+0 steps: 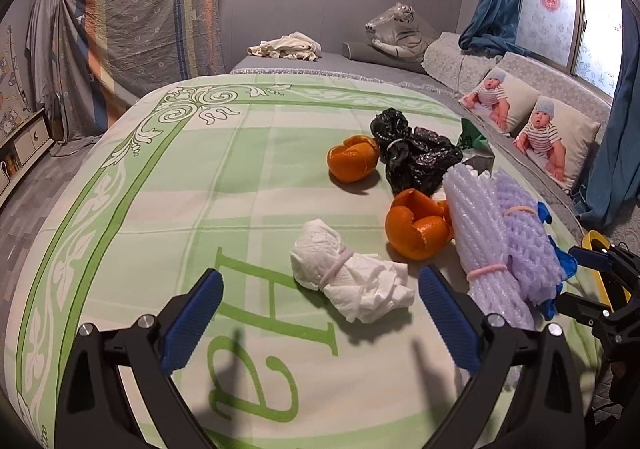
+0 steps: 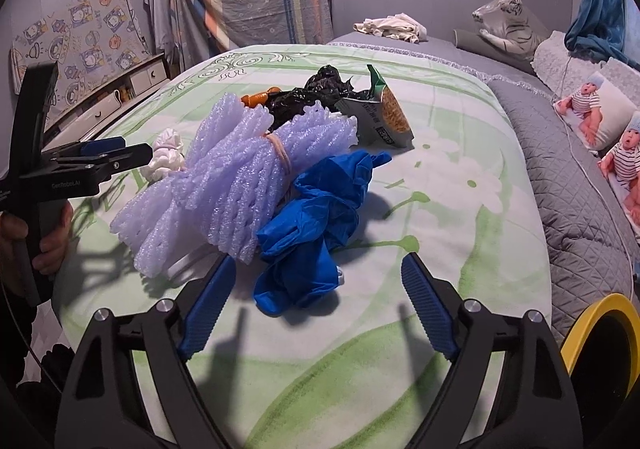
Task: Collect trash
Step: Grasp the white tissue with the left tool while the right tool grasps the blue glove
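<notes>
Trash lies on a green-and-white blanket (image 1: pixel 168 209). In the left wrist view my left gripper (image 1: pixel 320 275) is open, with a white paper towel wad (image 1: pixel 352 281) tied by a band just beyond its fingertips. Two orange peels (image 1: pixel 352 163) (image 1: pixel 418 227), a black plastic bag (image 1: pixel 416 157) and pale foam net bundles (image 1: pixel 496 233) lie further right. In the right wrist view my right gripper (image 2: pixel 318 263) stands open around a crumpled blue glove (image 2: pixel 312 217), its pads clear of it. The foam net bundles (image 2: pixel 240 177) touch the glove's left side. A snack packet (image 2: pixel 384 113) lies behind.
A yellow-rimmed bin (image 2: pixel 600 333) stands at the lower right beside the bed. A grey quilt (image 2: pixel 568 201), baby-print pillows (image 1: pixel 556 137) and a plush tiger (image 1: pixel 396 29) lie along the right. A person's hand (image 2: pixel 44 241) holds the left gripper (image 2: pixel 100 157) at the left.
</notes>
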`<control>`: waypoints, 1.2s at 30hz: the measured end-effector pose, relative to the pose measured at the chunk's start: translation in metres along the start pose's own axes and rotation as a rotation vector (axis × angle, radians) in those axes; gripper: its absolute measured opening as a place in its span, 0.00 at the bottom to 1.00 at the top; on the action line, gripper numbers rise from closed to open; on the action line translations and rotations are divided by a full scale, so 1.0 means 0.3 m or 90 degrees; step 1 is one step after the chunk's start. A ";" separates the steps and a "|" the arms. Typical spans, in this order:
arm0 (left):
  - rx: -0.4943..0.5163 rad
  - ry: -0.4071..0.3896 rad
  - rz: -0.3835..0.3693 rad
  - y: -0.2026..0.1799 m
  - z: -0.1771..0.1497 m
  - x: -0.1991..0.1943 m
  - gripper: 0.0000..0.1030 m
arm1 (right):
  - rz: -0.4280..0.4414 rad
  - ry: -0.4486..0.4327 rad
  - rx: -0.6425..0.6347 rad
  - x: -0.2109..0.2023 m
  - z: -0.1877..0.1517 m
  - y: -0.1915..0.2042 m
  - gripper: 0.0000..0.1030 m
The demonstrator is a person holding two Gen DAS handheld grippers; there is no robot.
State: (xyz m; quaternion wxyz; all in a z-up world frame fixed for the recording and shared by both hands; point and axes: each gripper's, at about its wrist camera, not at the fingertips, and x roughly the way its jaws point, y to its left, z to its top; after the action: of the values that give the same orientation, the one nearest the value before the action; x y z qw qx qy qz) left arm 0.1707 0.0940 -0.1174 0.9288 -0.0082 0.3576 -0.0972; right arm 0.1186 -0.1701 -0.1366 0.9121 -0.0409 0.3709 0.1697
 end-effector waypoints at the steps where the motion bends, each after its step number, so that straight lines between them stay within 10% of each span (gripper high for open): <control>1: 0.000 0.005 -0.001 -0.001 0.005 0.008 0.92 | 0.004 0.004 0.002 0.006 0.001 -0.003 0.73; 10: -0.029 0.058 -0.017 -0.002 0.046 0.087 0.82 | 0.024 0.033 0.011 0.056 0.028 -0.014 0.62; 17: -0.040 0.105 -0.028 -0.022 0.043 0.143 0.56 | 0.033 0.059 0.027 0.109 0.053 -0.033 0.49; 25: -0.061 0.090 -0.020 -0.007 0.049 0.108 0.48 | 0.042 0.059 0.040 0.106 0.055 -0.045 0.21; 36: -0.097 0.025 -0.022 0.019 0.069 -0.016 0.48 | 0.017 0.008 0.060 -0.010 0.063 -0.083 0.15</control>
State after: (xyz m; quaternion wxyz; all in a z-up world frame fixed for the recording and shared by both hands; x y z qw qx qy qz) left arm 0.1819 0.0992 -0.0992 0.9163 -0.0829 0.3823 -0.0861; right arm 0.1376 -0.1905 -0.1219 0.9083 0.0055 0.3850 0.1637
